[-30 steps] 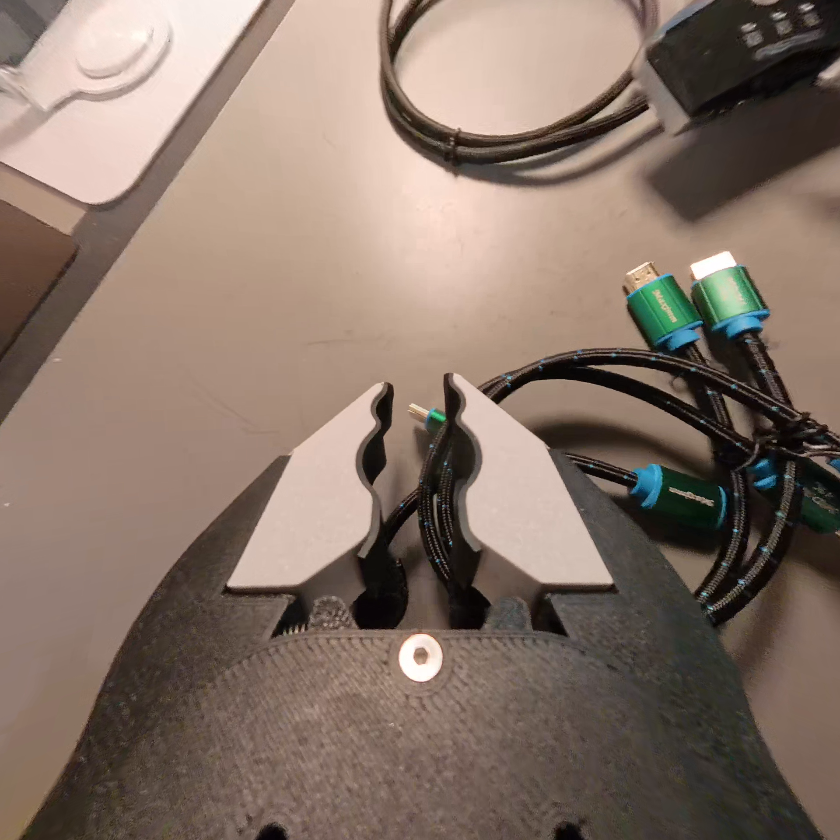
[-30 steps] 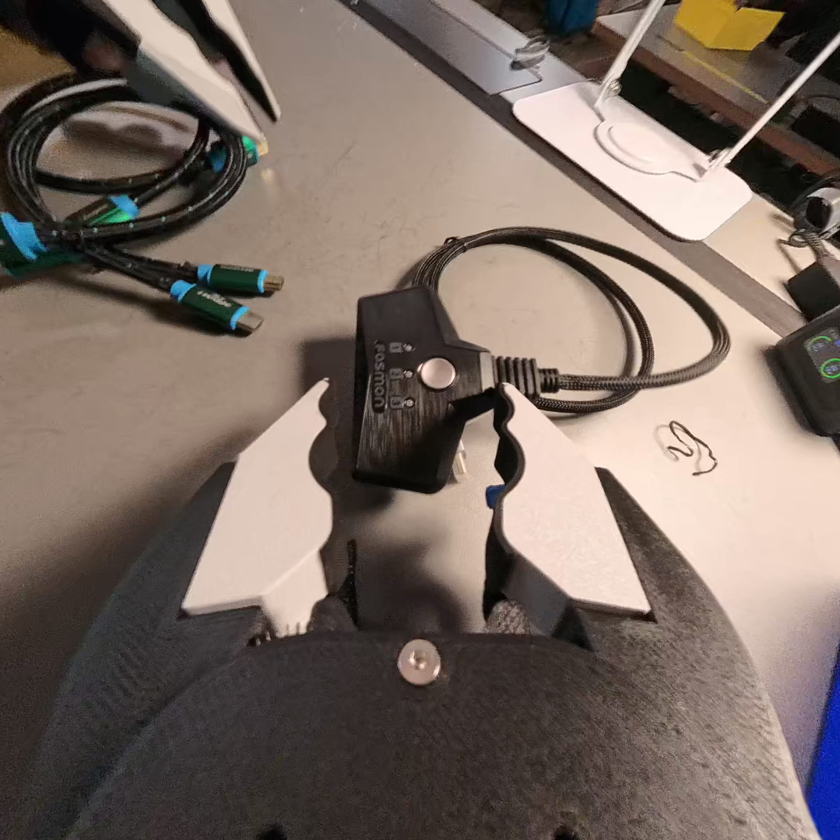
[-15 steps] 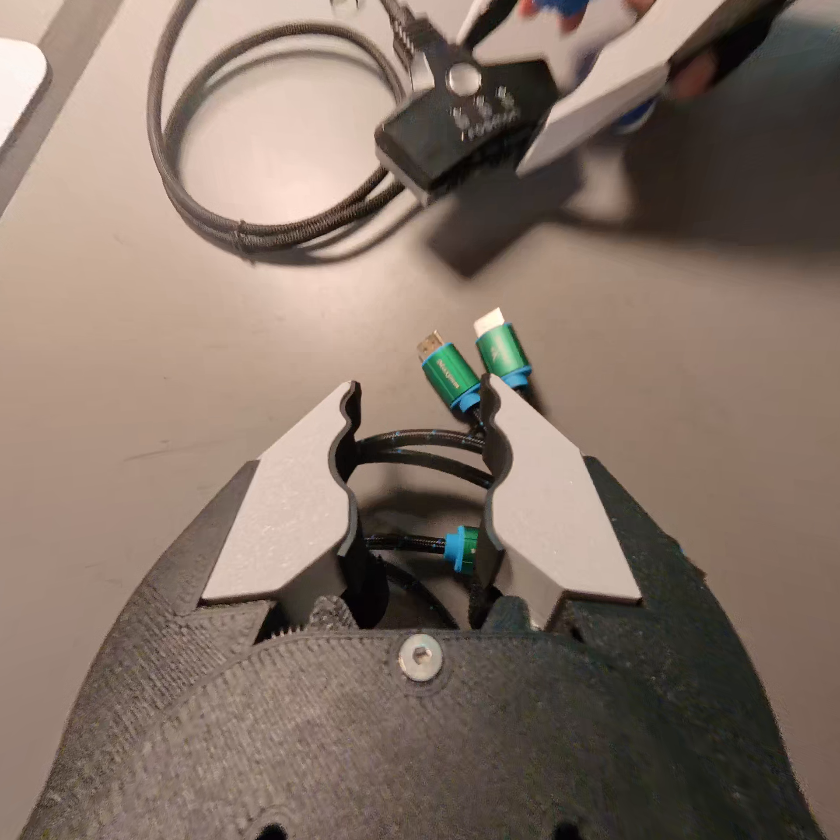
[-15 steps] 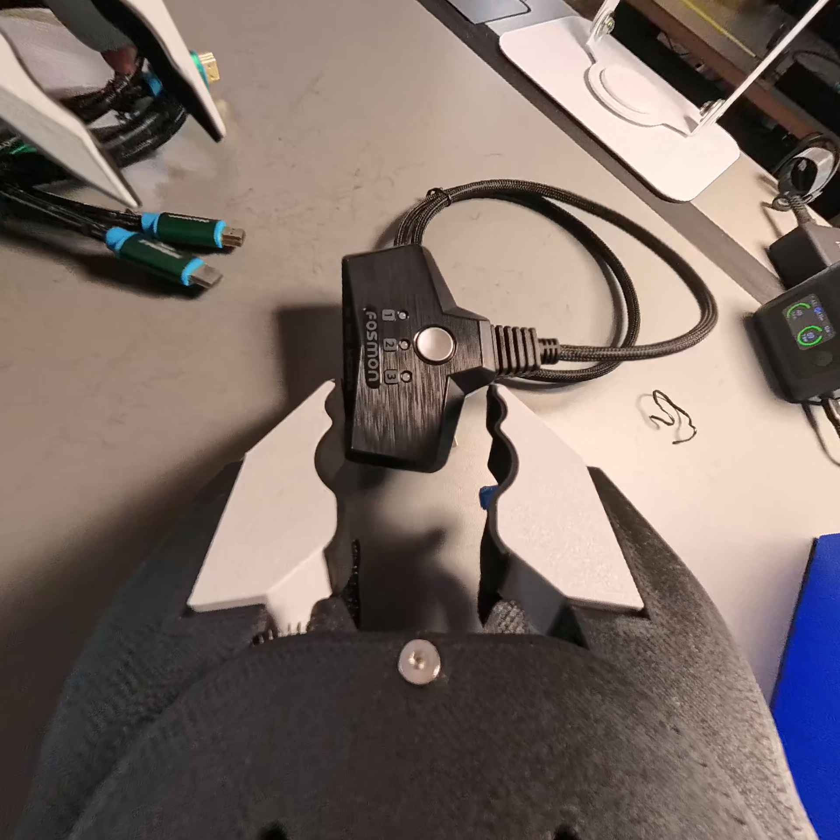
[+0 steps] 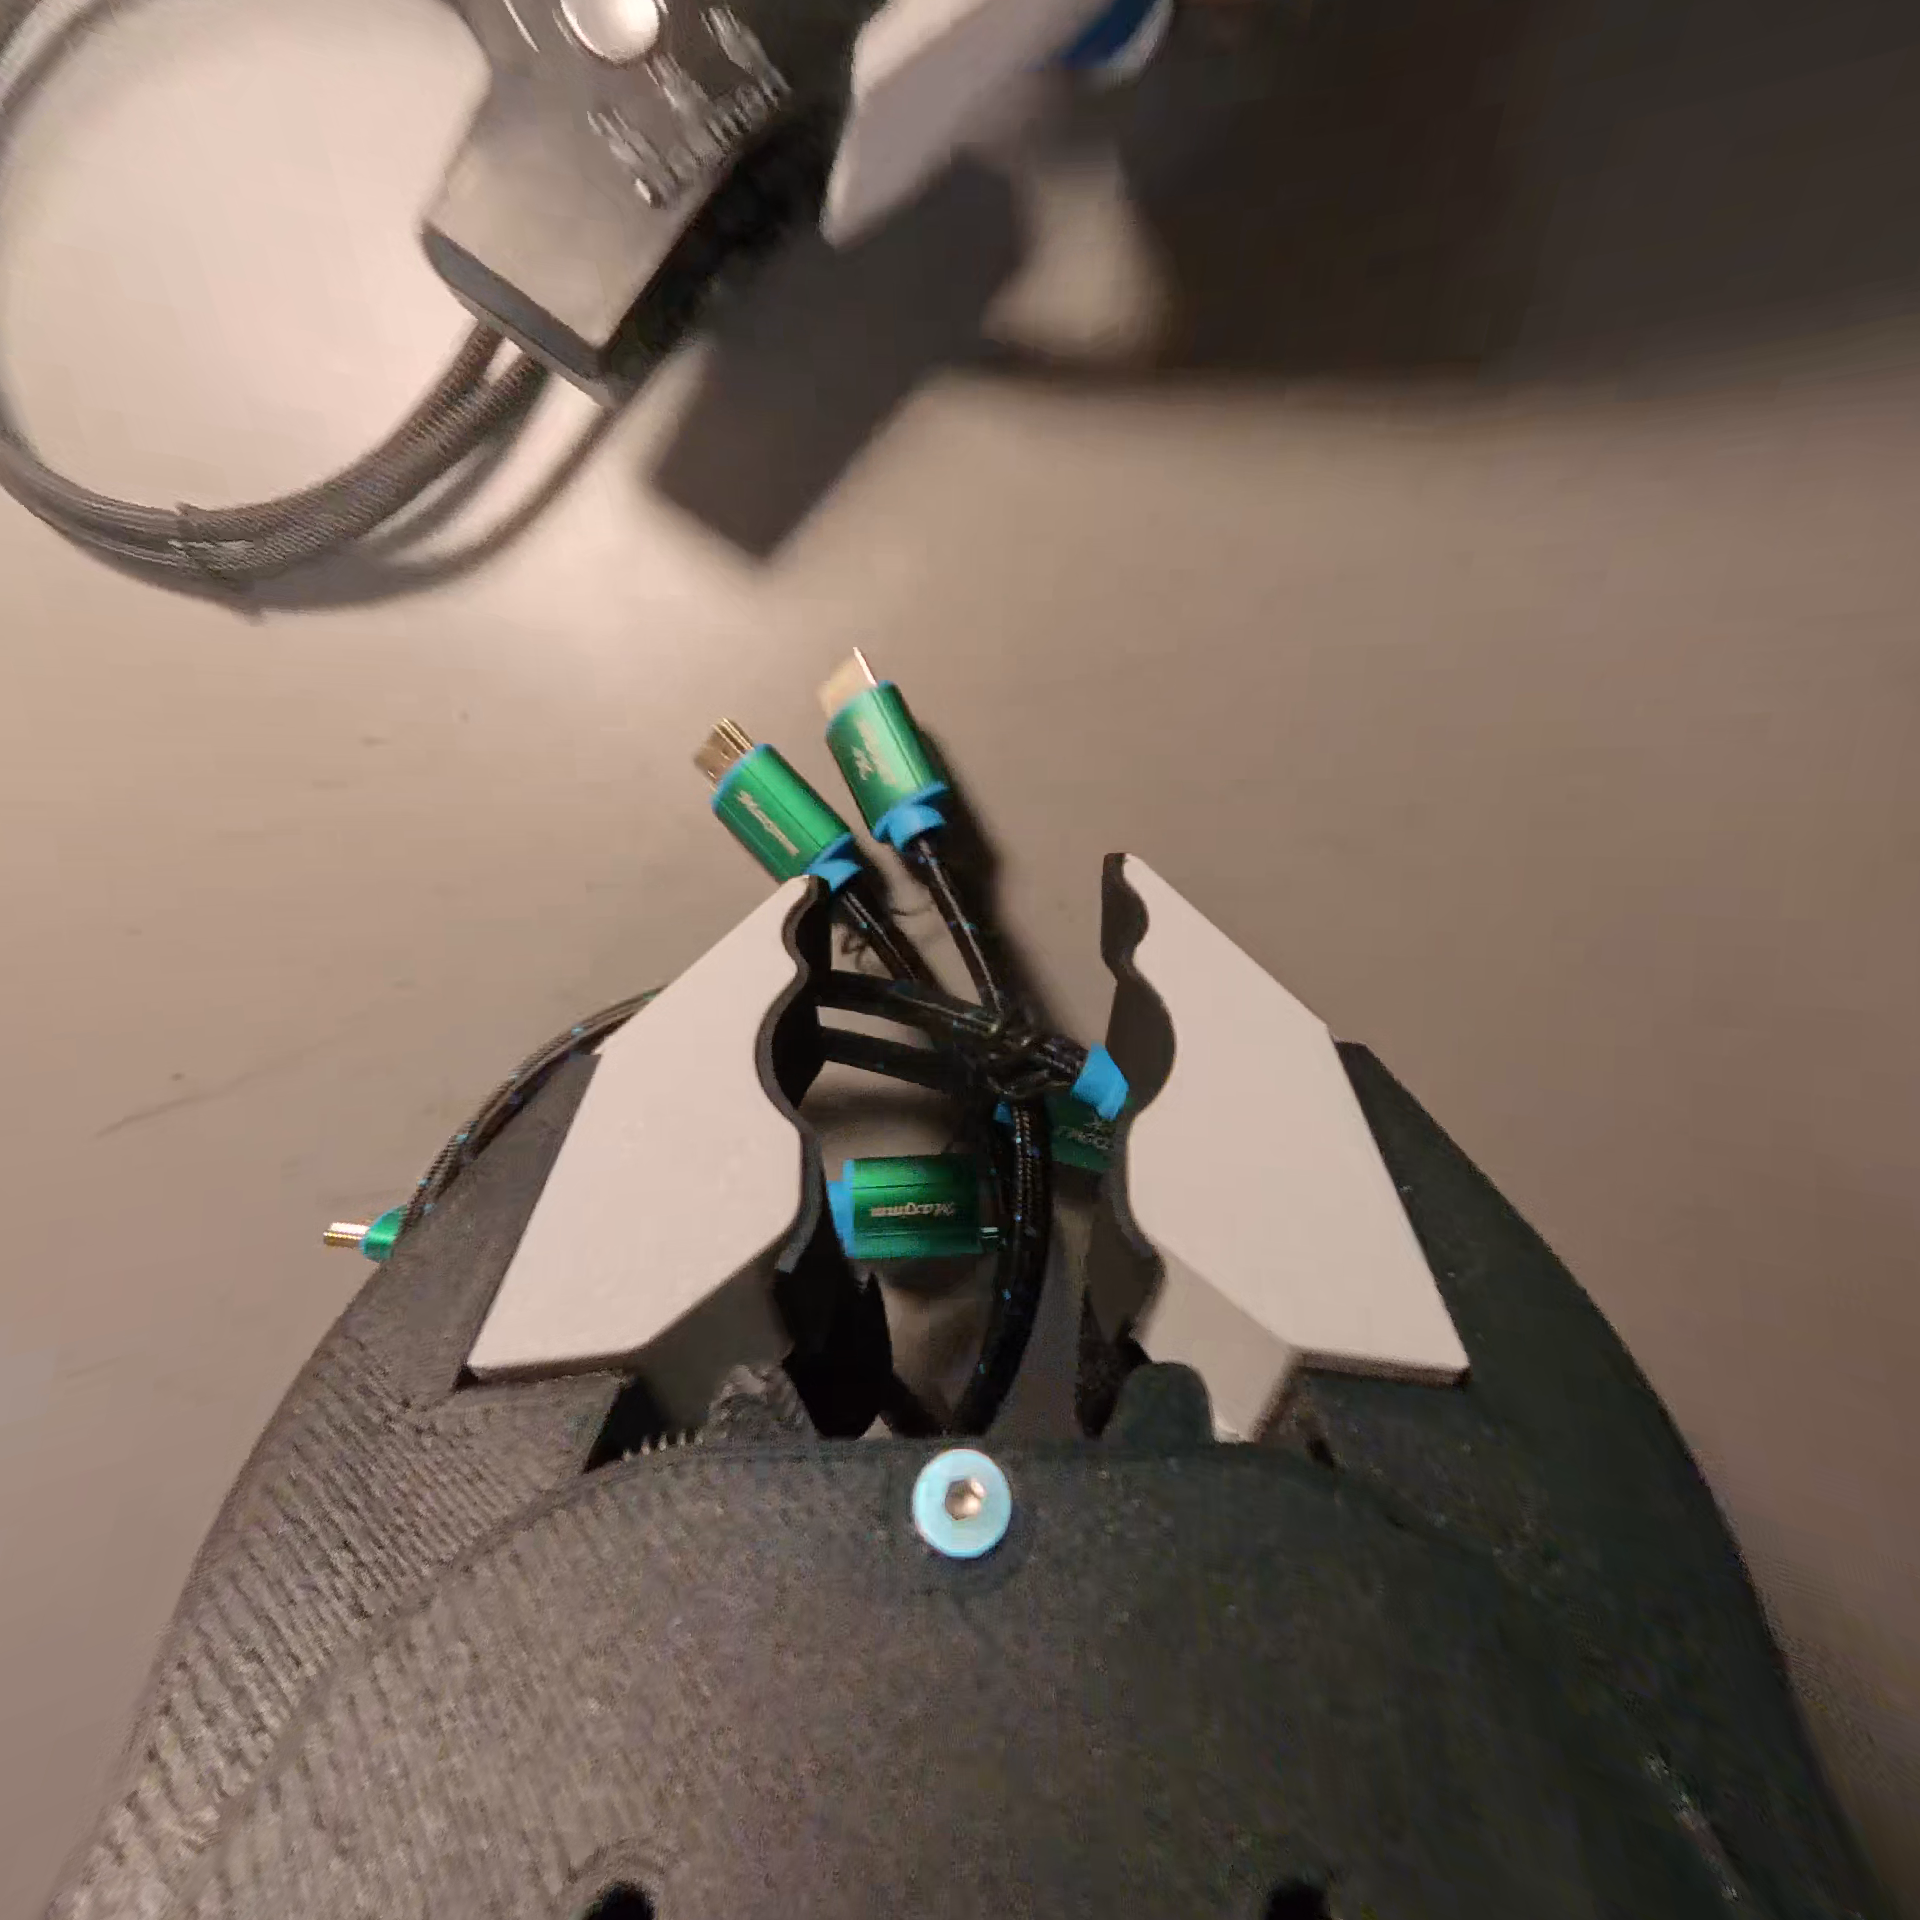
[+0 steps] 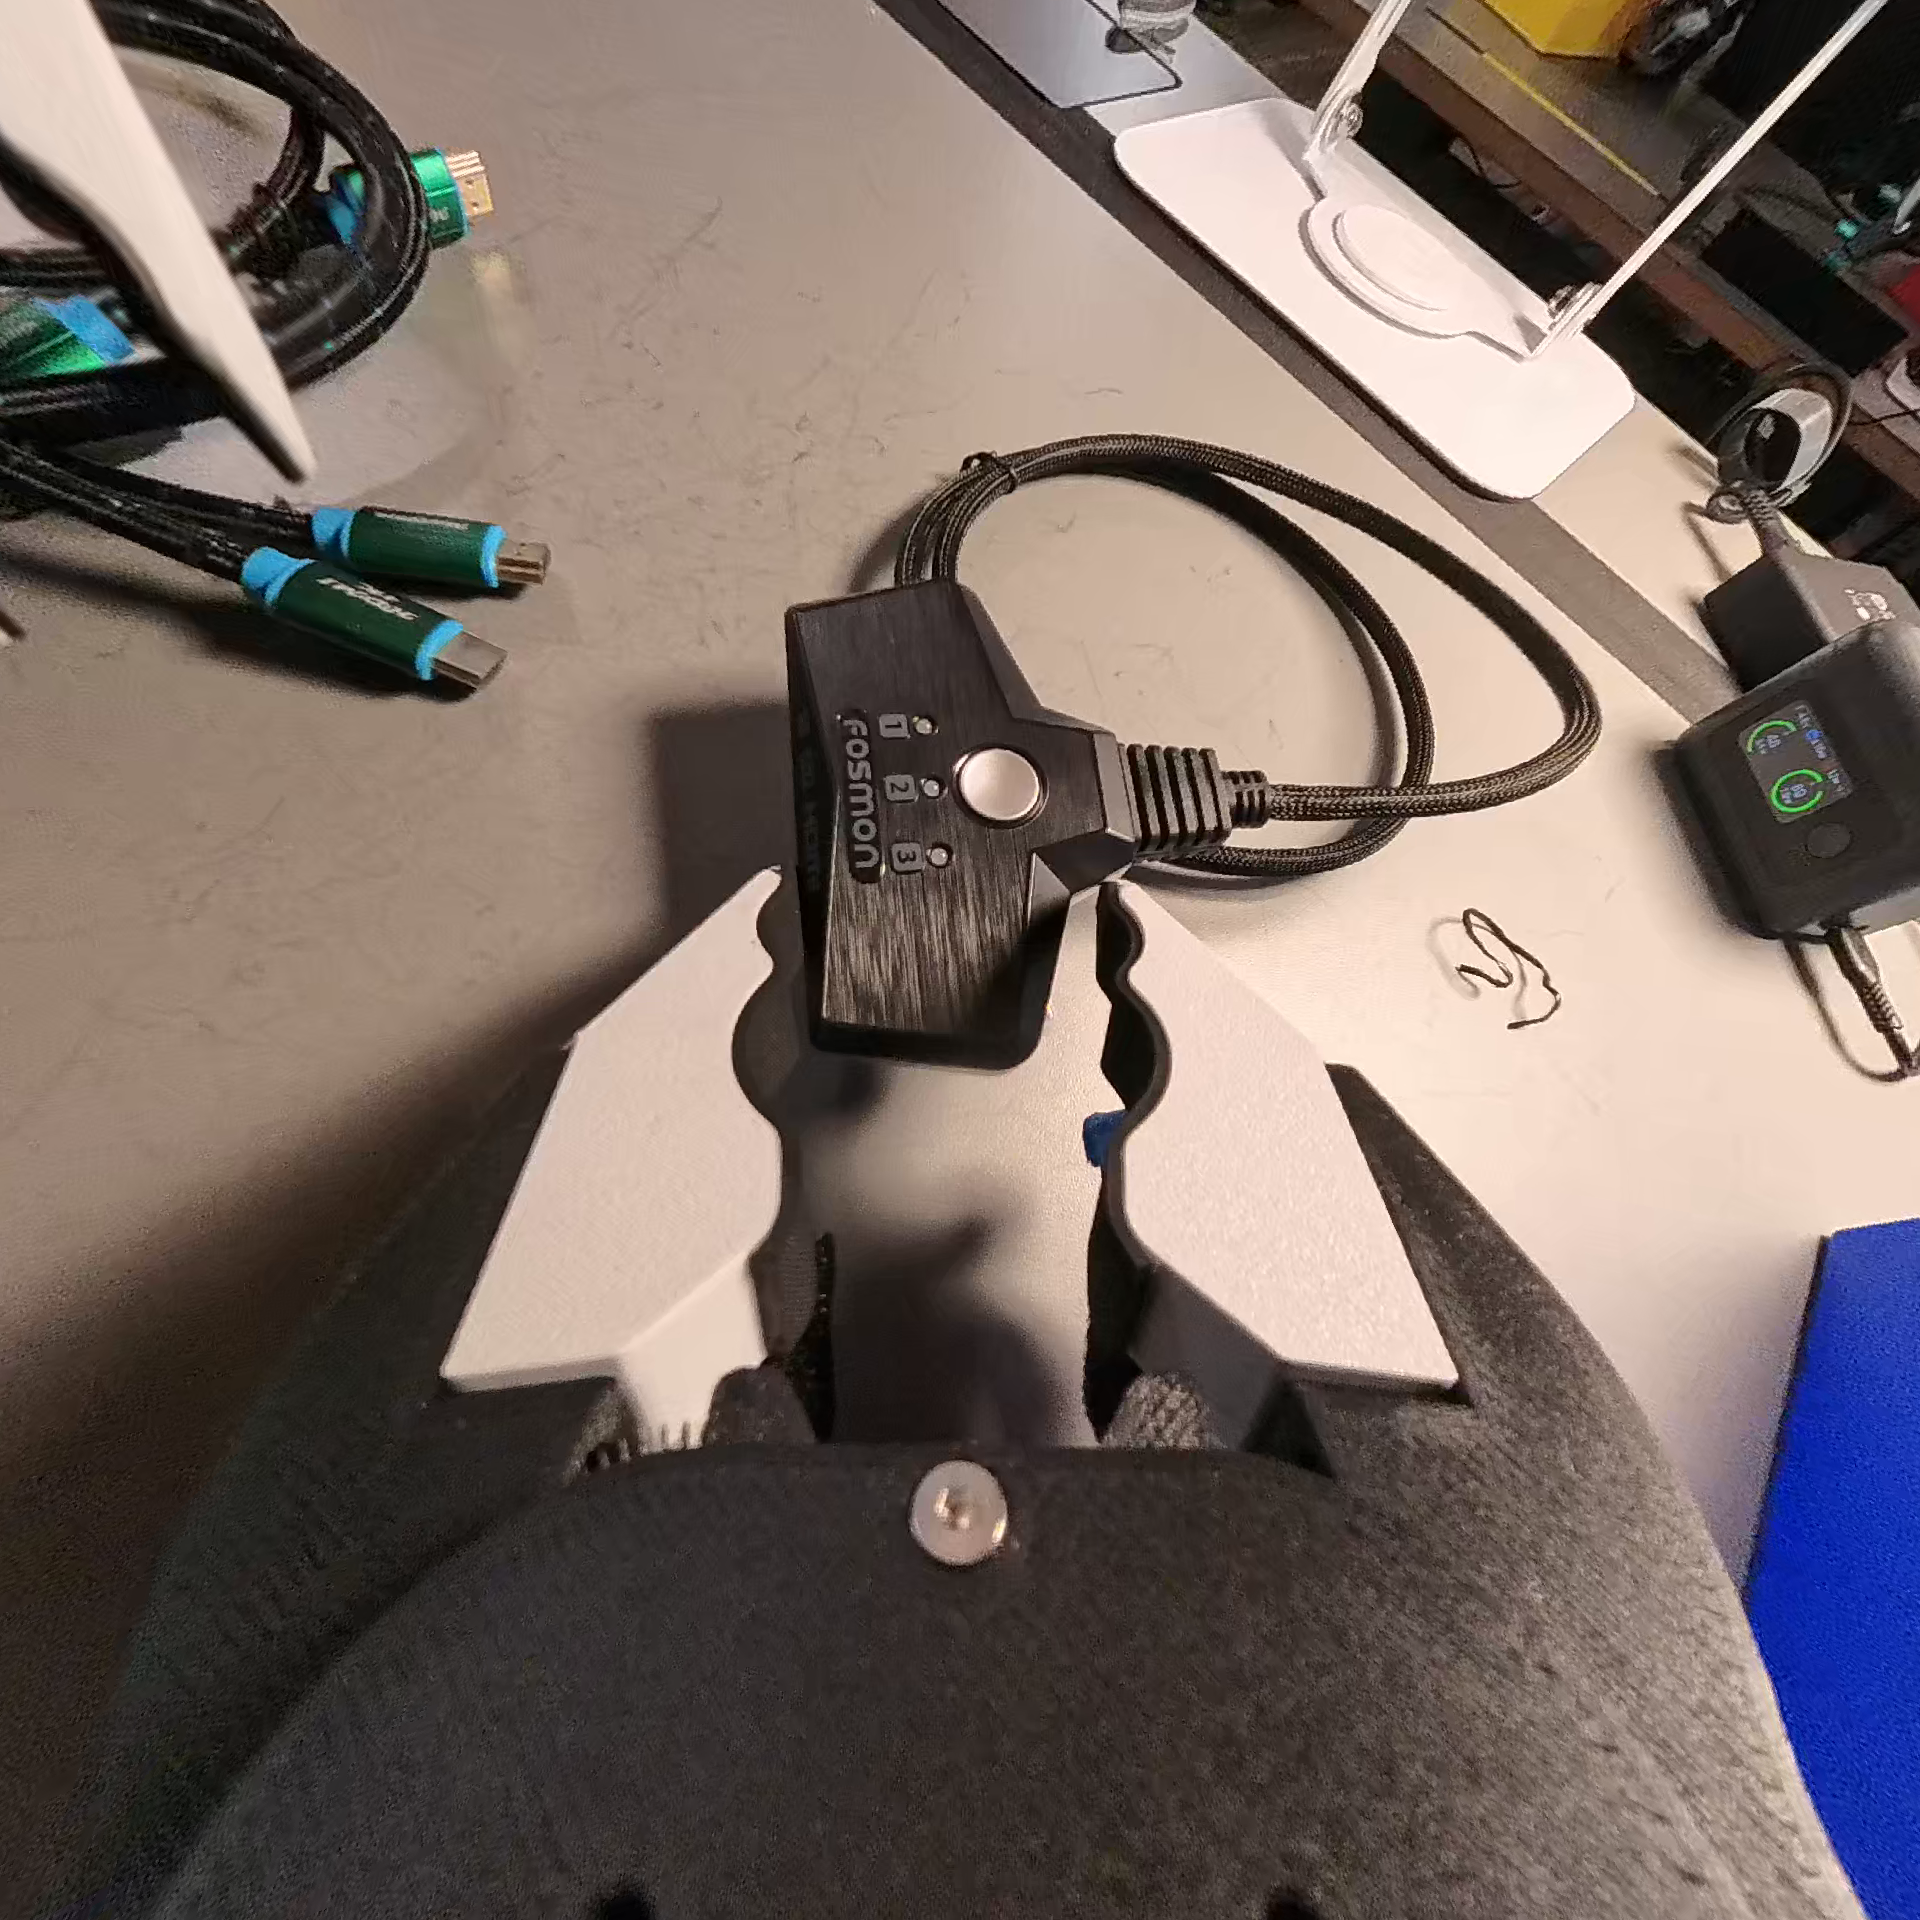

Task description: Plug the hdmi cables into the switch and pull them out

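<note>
A black HDMI switch (image 6: 925, 831) with a round button sits between my right gripper's (image 6: 940, 888) fingertips, which are shut on its lower end. It hangs above the table and casts a shadow to its left. It shows blurred at the top of the left wrist view (image 5: 592, 208). My left gripper (image 5: 961, 883) is open and empty, hovering over a tied bundle of black braided HDMI cables (image 5: 997, 1039). Two green plugs (image 5: 779, 816) with blue collars lie just beyond its fingertips, pointing toward the switch. They also show in the right wrist view (image 6: 364, 603).
The switch's own braided cable (image 6: 1455, 623) loops behind it on the grey table (image 6: 675, 312). A white stand base (image 6: 1371, 270) is at the far edge. A black charger with a lit screen (image 6: 1797, 790), a small black tie (image 6: 1496, 956) and a blue mat (image 6: 1849, 1558) are on the right. My right gripper is the nearer one to the small black tie (image 6: 1496, 956): about 12 cm, against 30 cm.
My left gripper has opened wider and moved over the cable bundle toward the two forward plugs. My right gripper, holding the switch, has come closer to the left gripper.
</note>
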